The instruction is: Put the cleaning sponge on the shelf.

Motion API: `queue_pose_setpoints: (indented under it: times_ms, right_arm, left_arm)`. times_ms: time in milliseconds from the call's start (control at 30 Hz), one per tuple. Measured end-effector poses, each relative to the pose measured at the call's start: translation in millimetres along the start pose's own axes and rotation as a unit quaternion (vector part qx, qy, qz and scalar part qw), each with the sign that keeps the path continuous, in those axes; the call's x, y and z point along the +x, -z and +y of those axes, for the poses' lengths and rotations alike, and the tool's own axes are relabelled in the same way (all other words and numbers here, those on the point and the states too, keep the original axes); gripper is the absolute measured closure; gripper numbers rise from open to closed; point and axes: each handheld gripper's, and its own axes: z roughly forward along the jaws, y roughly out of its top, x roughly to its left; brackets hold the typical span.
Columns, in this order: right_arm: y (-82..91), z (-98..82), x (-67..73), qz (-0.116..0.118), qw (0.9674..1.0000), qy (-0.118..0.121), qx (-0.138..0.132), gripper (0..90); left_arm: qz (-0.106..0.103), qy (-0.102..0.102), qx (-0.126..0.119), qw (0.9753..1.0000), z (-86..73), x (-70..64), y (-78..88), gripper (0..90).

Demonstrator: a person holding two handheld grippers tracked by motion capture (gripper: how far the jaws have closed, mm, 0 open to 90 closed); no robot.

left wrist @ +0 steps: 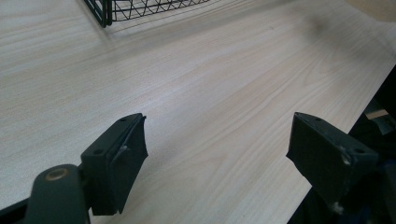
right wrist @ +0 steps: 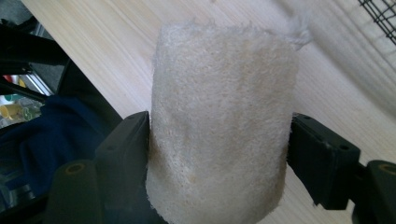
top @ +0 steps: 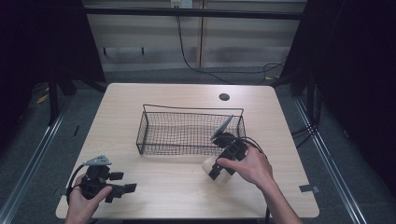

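Observation:
A pale, fibrous loofah cylinder (right wrist: 224, 116) fills the space between the jaws of my right gripper (right wrist: 219, 144), which is shut on its sides. In the high view that gripper (top: 215, 171) holds the loofah (top: 207, 164) just above the table, right in front of the near right corner of a black wire basket (top: 191, 108). The basket looks empty. My left gripper (top: 122, 190) rests near the table's front left corner. Its jaws are open over bare wood in the left gripper view (left wrist: 217, 140), where the basket's corner (left wrist: 106, 11) shows at the top.
The light wooden table (top: 140, 98) has a round cable hole (top: 224, 97) behind the basket. A piece of dark tape (top: 308, 189) lies at the right front edge. Cables run over the floor behind the table. The basket mesh (right wrist: 384, 14) is at the top right of the right gripper view.

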Motion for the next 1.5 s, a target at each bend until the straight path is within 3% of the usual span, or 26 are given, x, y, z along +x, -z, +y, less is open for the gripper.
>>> queue_pose_setpoints:
  times_ms: [467, 733, 800, 1033, 1500]
  right_arm:
    - [27.4, 6.9, 7.6, 0.005, 1.0, 0.0, -0.007, 25.1]
    - [38.2, 8.7, 4.1, 0.008, 0.9998, -0.005, -0.017, 25.2]
    - [42.9, 9.0, 4.7, 0.006, 0.9993, -0.013, -0.034, 25.2]
    - [45.0, 11.0, -2.1, 0.007, 0.9983, -0.027, -0.052, 25.3]
    - [61.9, 27.9, -9.4, -0.01, 0.9975, -0.046, -0.054, 25.3]
  left_arm:
    - [0.003, 0.0, 0.0, 1.0, 0.0, 0.0, 0.3, 19.2]
    - [0.004, -0.002, 0.001, 1.0, 0.1, -0.5, -0.1, 19.2]
    - [0.003, -0.002, 0.002, 1.0, 0.3, -0.2, 0.2, 19.2]
    - [0.006, -0.003, 0.002, 1.0, 0.1, -1.4, -0.6, 19.2]
    - [0.008, -0.006, 0.003, 0.9999, 0.3, -1.1, -0.3, 19.2]
